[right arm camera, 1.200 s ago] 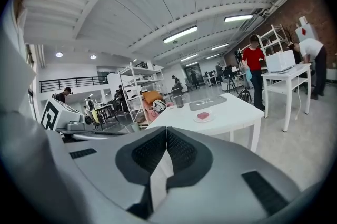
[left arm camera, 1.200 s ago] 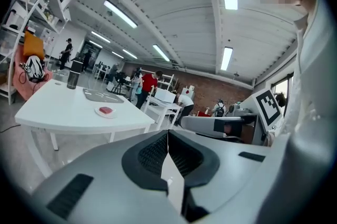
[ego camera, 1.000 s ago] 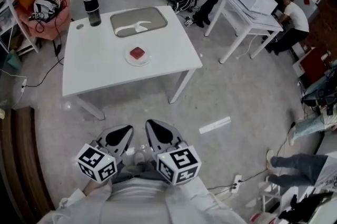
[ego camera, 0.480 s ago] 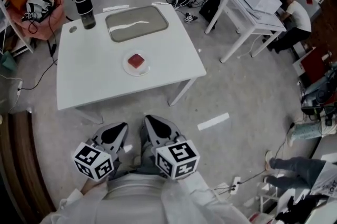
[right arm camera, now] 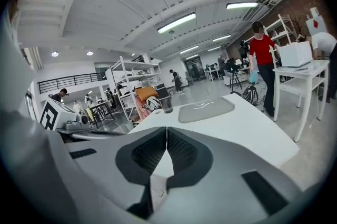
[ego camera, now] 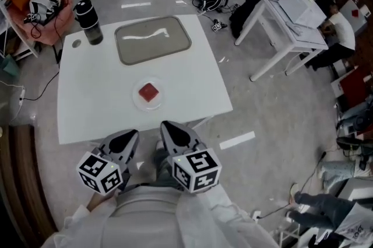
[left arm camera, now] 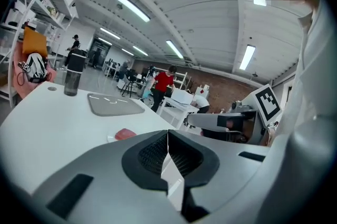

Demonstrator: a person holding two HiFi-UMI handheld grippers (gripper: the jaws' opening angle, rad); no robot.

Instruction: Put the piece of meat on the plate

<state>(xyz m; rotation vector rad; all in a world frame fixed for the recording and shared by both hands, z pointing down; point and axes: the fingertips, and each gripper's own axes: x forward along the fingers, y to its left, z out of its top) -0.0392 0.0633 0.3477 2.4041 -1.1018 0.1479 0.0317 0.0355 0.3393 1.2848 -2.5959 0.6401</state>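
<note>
Grey left tongs [ego camera: 132,135] and right tongs [ego camera: 167,126], both closed empty, point toward table [ego camera: 93,101].

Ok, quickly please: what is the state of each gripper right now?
Left gripper: jaws closed, holding nothing.
Right gripper: jaws closed, holding nothing.

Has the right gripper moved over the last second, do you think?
Yes. The right gripper has advanced to the near edge of the white table; before, bare floor lay between them.
</note>
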